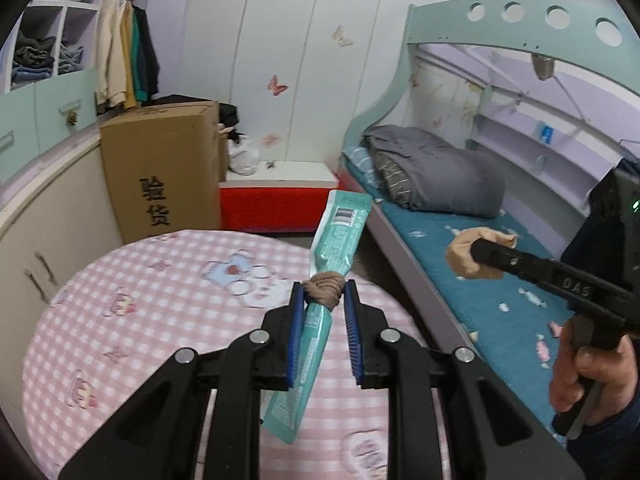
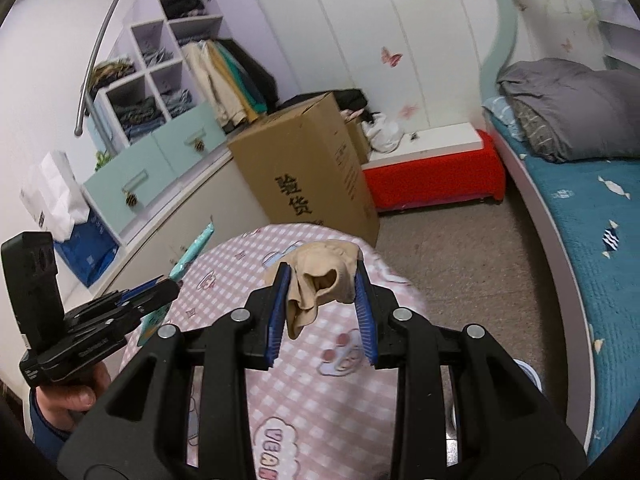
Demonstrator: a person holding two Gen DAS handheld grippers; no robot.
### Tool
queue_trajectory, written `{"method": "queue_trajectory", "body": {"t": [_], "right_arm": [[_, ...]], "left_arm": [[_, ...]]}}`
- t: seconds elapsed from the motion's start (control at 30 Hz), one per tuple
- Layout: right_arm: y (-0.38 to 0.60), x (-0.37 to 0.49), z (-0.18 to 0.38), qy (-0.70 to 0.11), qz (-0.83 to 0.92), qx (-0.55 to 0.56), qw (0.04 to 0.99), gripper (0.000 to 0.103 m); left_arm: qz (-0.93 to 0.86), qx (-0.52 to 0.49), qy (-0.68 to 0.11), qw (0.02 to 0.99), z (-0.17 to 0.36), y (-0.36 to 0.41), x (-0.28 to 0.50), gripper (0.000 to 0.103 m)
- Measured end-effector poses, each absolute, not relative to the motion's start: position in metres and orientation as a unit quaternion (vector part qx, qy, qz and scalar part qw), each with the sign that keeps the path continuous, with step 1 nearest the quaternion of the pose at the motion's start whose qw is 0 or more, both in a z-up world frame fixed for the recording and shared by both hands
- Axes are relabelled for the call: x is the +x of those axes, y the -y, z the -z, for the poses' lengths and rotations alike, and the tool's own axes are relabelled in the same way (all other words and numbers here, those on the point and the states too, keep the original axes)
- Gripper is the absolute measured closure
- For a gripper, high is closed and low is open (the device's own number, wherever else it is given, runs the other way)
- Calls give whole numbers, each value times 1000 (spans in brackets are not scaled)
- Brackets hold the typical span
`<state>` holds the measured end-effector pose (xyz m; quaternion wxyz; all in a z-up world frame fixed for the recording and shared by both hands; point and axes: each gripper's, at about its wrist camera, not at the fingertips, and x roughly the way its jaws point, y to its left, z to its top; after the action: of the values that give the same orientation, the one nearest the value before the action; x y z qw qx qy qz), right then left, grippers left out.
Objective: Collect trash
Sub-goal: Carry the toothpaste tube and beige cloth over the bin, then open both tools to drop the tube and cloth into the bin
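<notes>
While both claws hang above the round desk (image 1: 132, 292) with its pink checked cloth, I note the surroundings first. Beyond the desk's far edge stands a tall cardboard box (image 1: 160, 168) with black printed characters, just beside a low red bench (image 1: 276, 208) topped in white. Behind them run white wardrobe doors (image 1: 280, 40) with butterfly stickers. To the left sit open cubby shelves (image 2: 148, 76) full of folded clothes, hanging garments (image 1: 120, 56), and mint-green drawers (image 2: 160, 160) over a cream cabinet. On the right lies a bed (image 1: 500, 280) with a teal patterned sheet and a folded grey quilt (image 1: 436, 168), under a mint arched frame with round holes. A blue bag (image 2: 88, 244) stuffed with white paper stands against the left wall in the right wrist view. Nothing sits between the claws and the desk top.

Left claw (image 1: 323, 292): narrow, clamped on a teal wrapper (image 1: 336, 240) with a brownish scrap (image 1: 324, 286) bunched around it at the pads; the wrapper tilts up past the fingertips and trails down below them, above the desk.

Right claw (image 2: 322, 280): partly closed, pinching a beige crumpled piece of cloth-like trash (image 2: 320, 284) that droops between the blue pads, above the desk's far rim.

Each claw points forward and downward. A hand (image 1: 580, 376) grips the right tool's handle; another hand (image 2: 72, 396) grips the left.
</notes>
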<state>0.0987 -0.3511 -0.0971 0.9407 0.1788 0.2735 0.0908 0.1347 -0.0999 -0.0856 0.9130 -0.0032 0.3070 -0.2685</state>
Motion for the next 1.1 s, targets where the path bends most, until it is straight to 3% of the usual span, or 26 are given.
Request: {"method": "queue_trajectory", "body": {"t": [0.53, 1.1], "right_arm": [[498, 51, 152, -281, 48, 258, 923, 72], [592, 58, 273, -369, 120, 325, 862, 72]], "left_arm": [[356, 3, -348, 867, 121, 235, 120, 84], [373, 33, -481, 793, 237, 374, 149, 84]]}}
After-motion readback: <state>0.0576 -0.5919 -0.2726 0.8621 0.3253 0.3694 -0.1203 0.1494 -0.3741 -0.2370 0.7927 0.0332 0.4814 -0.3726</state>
